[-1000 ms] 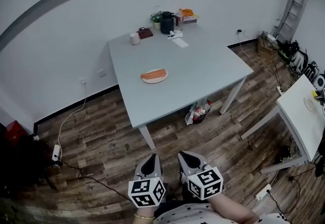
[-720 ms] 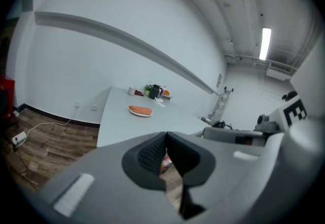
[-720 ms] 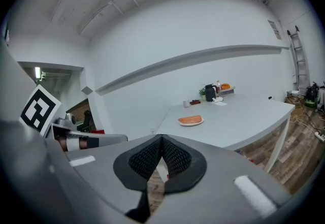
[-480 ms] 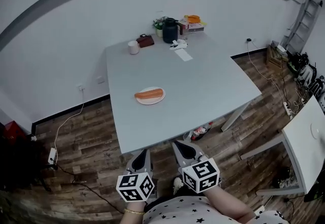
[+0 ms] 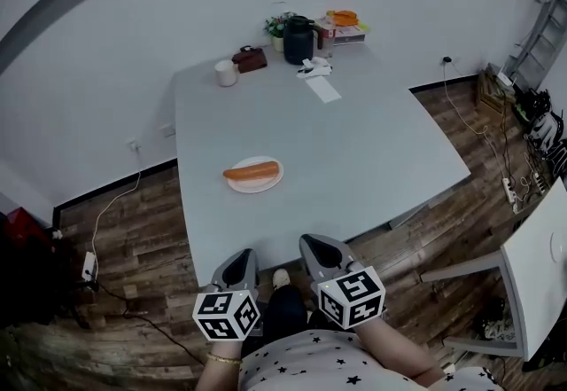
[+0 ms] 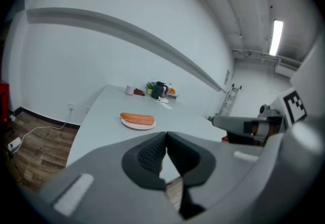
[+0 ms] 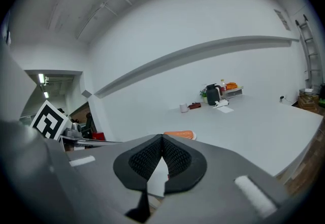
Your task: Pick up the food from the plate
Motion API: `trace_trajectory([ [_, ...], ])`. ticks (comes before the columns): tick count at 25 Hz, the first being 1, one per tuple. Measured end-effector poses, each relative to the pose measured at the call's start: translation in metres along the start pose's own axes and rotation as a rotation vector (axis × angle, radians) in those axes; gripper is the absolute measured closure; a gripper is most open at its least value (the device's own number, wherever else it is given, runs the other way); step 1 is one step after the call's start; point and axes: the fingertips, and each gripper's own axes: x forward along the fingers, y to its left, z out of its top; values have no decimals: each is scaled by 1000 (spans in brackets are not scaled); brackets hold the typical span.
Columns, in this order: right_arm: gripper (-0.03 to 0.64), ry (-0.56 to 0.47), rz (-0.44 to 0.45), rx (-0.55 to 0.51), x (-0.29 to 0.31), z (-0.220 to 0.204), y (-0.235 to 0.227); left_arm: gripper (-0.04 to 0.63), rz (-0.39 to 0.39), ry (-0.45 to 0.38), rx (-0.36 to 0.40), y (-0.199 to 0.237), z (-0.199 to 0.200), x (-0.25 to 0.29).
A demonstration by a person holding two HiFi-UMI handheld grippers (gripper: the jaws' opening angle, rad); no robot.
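Note:
An orange sausage-shaped piece of food [image 5: 252, 172] [image 6: 136, 118] [image 7: 179, 134] lies on a small white plate [image 5: 254, 184] [image 6: 137, 125] on the near left part of a grey table [image 5: 354, 150]. Both grippers hang side by side just in front of the table's near edge, well short of the plate. My left gripper [image 5: 237, 267] [image 6: 165, 136] is shut with nothing in it. My right gripper [image 5: 316, 252] [image 7: 162, 139] is shut and empty too.
At the table's far edge stand a white cup [image 5: 225, 72], a dark box [image 5: 250, 58], a black kettle [image 5: 299, 39], a small plant and an orange item on a stack [image 5: 343, 19]. White paper [image 5: 323, 89] lies nearby. Cables run across the wooden floor [image 5: 124, 230]; a white table [image 5: 540, 274] stands right.
The view has closed in on the grey table: the plate with the food sits nearer and lower in the head view. Both grippers stay shut and now reach the table's near edge.

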Motion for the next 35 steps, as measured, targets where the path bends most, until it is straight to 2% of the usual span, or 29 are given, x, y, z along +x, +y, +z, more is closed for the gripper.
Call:
trace_trajectory([
  [7,618,31,-20,5,61,19,-43,588,-21,61,32,36,26,82],
  [10,618,55,-26,17,83,27,-58,586,-36,142,112,50,35,121],
  [11,618,72,-21,27,91,27,-62,586,-44,171,175,54,38,135],
  [13,618,120,-3,51,106,23,-66,579,-71,220,359,61,45,163],
  [14,618,142,4,56,113,20,-66,534,-91,248,468,63,46,176],
  [19,618,205,-23,22,144,12,-74,435,-187,422,986,83,34,235],
  [20,618,212,-24,24,149,12,-75,428,-204,448,1058,87,32,245],
  [22,618,217,-32,36,156,12,-76,409,-259,515,1152,93,22,260],
  [25,618,221,-46,41,163,12,-77,389,-383,654,1212,94,7,272],
  [28,618,225,-49,42,167,13,-78,375,-487,794,1186,91,-2,277],
  [31,618,222,-53,47,170,16,-79,368,-555,937,1151,93,-18,278],
  [33,618,219,-54,46,173,18,-79,380,-571,979,1152,96,-26,279],
  [35,618,216,-56,46,172,19,-79,383,-577,975,1134,96,-27,279],
])
